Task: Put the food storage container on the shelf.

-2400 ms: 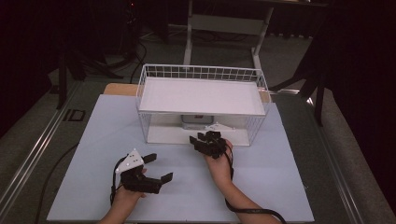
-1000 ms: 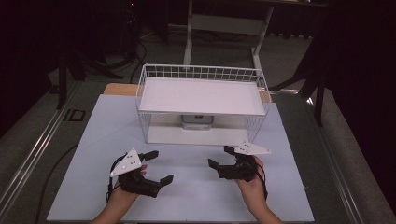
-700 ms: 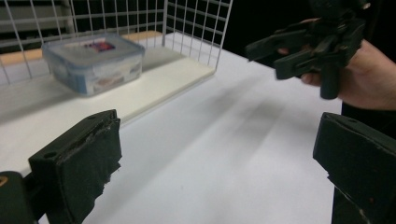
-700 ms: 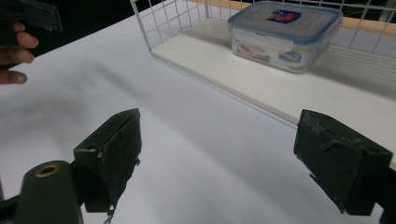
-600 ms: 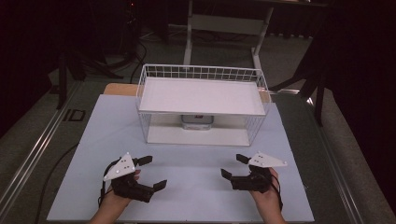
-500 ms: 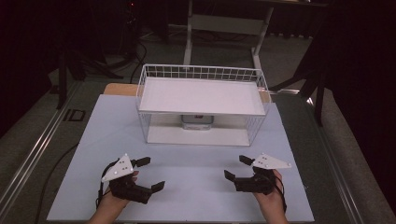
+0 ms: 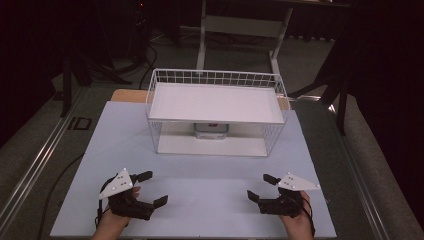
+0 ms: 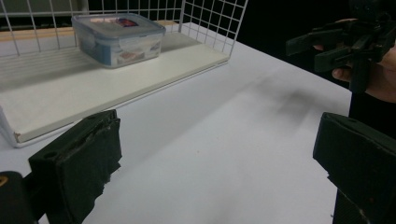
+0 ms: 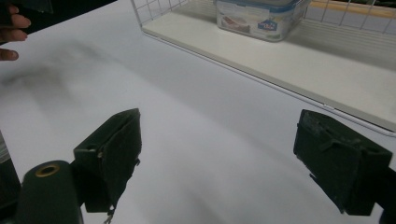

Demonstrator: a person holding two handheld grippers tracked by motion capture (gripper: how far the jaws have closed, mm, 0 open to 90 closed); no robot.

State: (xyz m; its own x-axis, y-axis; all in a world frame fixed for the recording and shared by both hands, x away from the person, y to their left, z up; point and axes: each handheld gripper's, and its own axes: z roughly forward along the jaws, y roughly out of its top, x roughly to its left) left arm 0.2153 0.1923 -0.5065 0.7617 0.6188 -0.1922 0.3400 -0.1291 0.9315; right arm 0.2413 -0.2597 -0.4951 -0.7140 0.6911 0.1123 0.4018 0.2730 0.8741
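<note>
A clear lidded food container sits on the lower board of a white wire rack, under its upper shelf. In the left gripper view the container stands far left, and in the right gripper view the container stands at the top. My left gripper rests near the table's front left, open and empty. My right gripper rests near the front right, open and empty. Both point inward toward each other. The left gripper and the right gripper each have bare white table between their jaws.
The white tabletop spreads between the rack and the front edge. A wooden board shows behind the rack's left corner. Dark floor, cables and table legs lie beyond. The far hand with its gripper shows at upper right.
My right gripper has drawn back from the rack's front opening to the front right of the table. The left gripper has slid slightly toward the front edge. Both stay open.
</note>
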